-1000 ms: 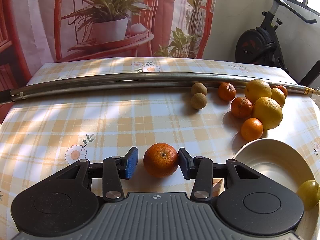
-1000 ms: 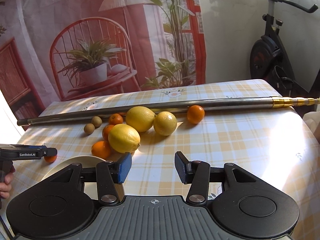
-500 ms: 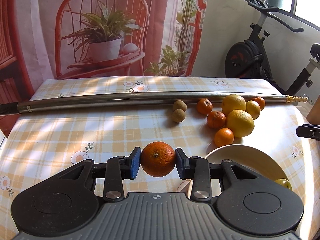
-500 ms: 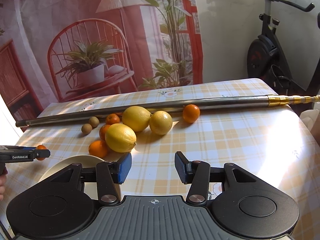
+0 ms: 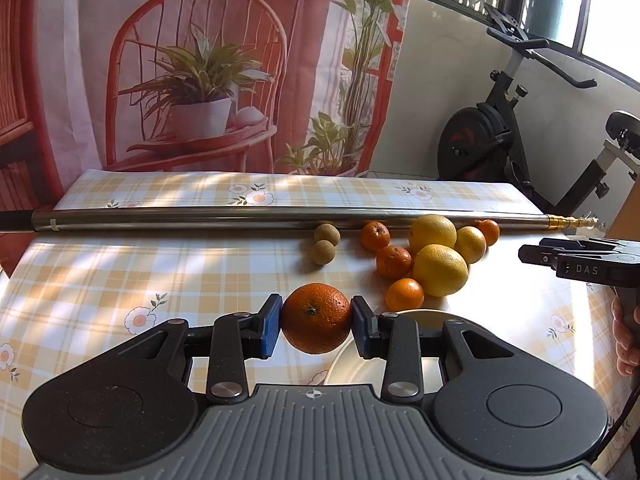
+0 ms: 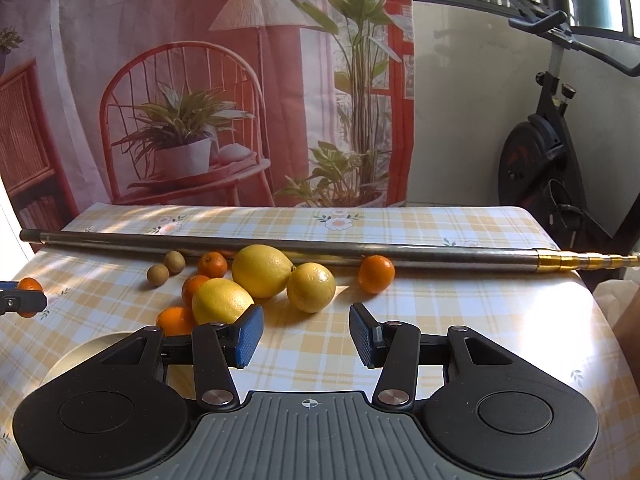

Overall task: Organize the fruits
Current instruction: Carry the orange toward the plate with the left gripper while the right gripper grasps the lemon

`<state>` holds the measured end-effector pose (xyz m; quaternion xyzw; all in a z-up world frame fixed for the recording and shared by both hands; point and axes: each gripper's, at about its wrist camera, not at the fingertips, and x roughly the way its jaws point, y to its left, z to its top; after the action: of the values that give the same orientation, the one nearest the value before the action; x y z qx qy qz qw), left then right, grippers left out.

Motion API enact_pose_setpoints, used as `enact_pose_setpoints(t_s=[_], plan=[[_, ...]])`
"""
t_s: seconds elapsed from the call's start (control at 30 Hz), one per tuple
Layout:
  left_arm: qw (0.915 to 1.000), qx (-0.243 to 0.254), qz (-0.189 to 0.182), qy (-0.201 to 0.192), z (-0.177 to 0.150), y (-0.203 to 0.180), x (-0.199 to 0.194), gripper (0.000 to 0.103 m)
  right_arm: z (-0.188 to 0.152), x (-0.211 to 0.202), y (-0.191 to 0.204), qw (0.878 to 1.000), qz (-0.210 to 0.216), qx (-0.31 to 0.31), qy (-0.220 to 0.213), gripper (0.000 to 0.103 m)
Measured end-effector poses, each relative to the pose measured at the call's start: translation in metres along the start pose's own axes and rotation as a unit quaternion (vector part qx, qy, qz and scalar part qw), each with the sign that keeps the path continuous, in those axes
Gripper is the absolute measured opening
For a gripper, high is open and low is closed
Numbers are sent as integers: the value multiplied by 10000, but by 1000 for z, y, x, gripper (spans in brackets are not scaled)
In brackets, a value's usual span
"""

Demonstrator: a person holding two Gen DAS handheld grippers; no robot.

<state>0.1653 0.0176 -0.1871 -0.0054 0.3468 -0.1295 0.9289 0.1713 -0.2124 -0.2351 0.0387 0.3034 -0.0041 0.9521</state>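
My left gripper is shut on an orange, held clear of the checked tablecloth beside the rim of a white plate. Beyond it lie three lemons, several mandarins and two brown longans. My right gripper stands open over bare cloth with nothing between its pads. The nearest lemon and a mandarin sit just past its left finger. The plate shows at lower left, mostly hidden by the gripper body. At the left edge the orange shows in the left gripper.
A long metal pole lies across the table behind the fruit. An exercise bike stands past the table's far right corner. A printed curtain hangs behind. A person's hand holds the right gripper at the right edge.
My left gripper closed on the orange and lifted it off the cloth, and now sits nearer the plate. The right gripper shifted slightly and stayed open.
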Motion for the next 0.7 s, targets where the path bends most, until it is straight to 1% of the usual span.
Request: enact_pose_setpoints(t_s=[0.1,0.2,0.3,0.37,0.5,0.7], plan=[[10000,-24,54,1,0,1,2,39,5,22,-3,9999,-40,-111,46,44],[10000,-22,78,22,-1,-1,4,39,10,43,-3,9997,-96,-234,-28,44],[9999,9,94,76,-2,-2,6,39,13,61,-3,9998,-7,-212,-46,44],[9999,39,92,86,-2,-2,7,39,14,75,0,9995,50,-306,-14,44],[9999,60,28,90,-2,-1,7,39,14,101,4,9982,77,-559,212,44],[9998,124,-38,140,-5,-6,10,39,13,120,9,9956,212,-810,427,45]])
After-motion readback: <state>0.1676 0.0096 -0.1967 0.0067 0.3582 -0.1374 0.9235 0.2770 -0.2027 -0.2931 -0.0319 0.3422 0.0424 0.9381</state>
